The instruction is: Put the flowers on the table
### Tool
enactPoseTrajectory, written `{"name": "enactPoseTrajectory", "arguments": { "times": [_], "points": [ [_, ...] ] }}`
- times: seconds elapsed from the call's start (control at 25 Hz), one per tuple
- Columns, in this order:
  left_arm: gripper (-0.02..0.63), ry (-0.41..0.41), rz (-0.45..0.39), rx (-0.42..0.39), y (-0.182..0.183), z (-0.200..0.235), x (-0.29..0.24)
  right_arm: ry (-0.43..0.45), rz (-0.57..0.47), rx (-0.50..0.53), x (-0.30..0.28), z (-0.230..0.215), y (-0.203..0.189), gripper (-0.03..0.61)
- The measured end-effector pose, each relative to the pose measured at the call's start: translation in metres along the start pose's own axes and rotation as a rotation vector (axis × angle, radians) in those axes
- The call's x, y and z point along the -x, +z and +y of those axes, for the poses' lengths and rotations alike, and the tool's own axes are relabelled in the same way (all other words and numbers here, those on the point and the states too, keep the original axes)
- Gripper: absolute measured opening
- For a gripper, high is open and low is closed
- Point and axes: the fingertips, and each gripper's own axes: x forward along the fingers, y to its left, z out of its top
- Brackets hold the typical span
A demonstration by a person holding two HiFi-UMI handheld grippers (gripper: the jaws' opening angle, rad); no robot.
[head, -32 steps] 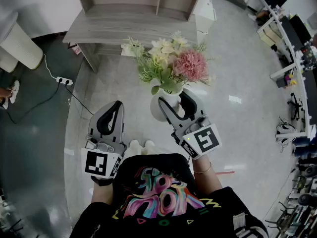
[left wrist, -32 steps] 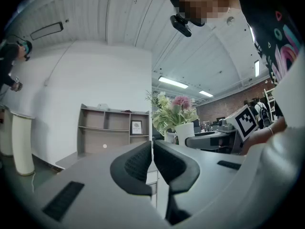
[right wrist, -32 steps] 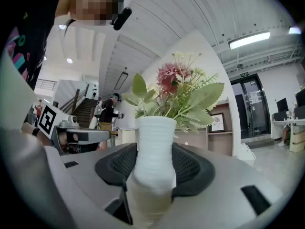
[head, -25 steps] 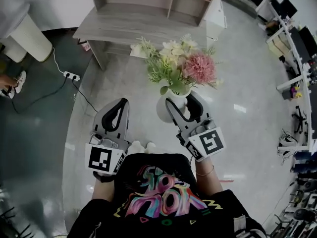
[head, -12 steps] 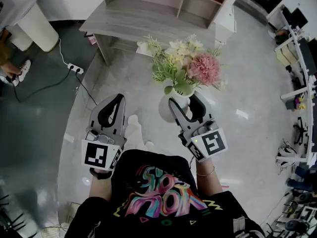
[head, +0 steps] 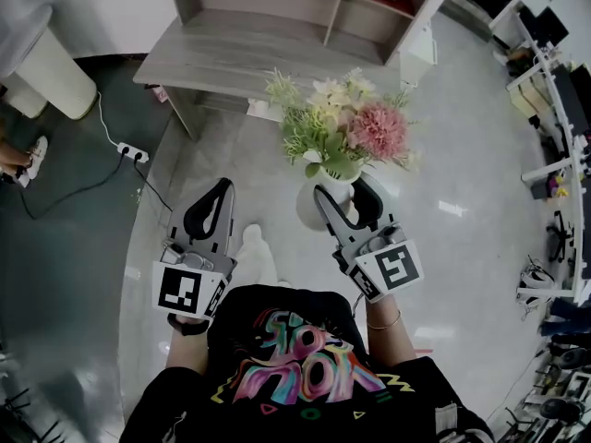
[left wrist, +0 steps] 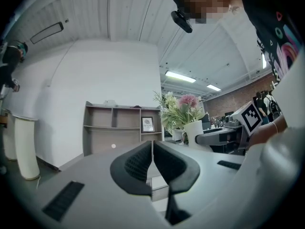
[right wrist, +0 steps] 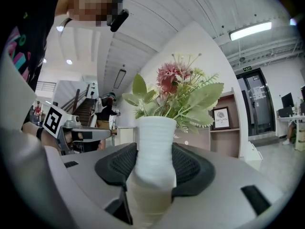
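Note:
A white ribbed vase (head: 319, 199) (right wrist: 153, 149) holds a bunch of pink, cream and green flowers (head: 346, 123) (right wrist: 174, 92). My right gripper (head: 343, 195) (right wrist: 153, 161) is shut on the vase's neck and carries it upright above the floor. The grey wooden table (head: 231, 58) stands ahead, at the top of the head view, under a shelf unit. My left gripper (head: 215, 206) (left wrist: 152, 159) is shut on nothing, level with the right one and to its left. The vase also shows at the right of the left gripper view (left wrist: 194, 130).
A grey shelf unit (left wrist: 116, 125) with a framed picture (left wrist: 147, 124) stands against the white wall. A white cylinder (head: 51, 72) and a power strip with cable (head: 134, 153) lie at the left. Desks and chairs (head: 554, 109) line the right side.
The person has stepped towards the table with the vase held in the right gripper. Both grippers keep their pose and state.

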Motion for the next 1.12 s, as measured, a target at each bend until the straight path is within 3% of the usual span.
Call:
{"name": "enactPoseTrajectory", "arguments": {
  "times": [0.6, 1.12],
  "points": [
    [0.031, -0.066, 0.006, 0.005, 0.001, 0.007, 0.001, -0.084, 0.014, 0.006, 0.003, 0.006, 0.007, 0.247],
    [0.031, -0.071, 0.035, 0.029, 0.002, 0.005, 0.011, -0.086, 0.035, 0.003, 0.007, 0.009, 0.01, 0.247]
  ]
}}
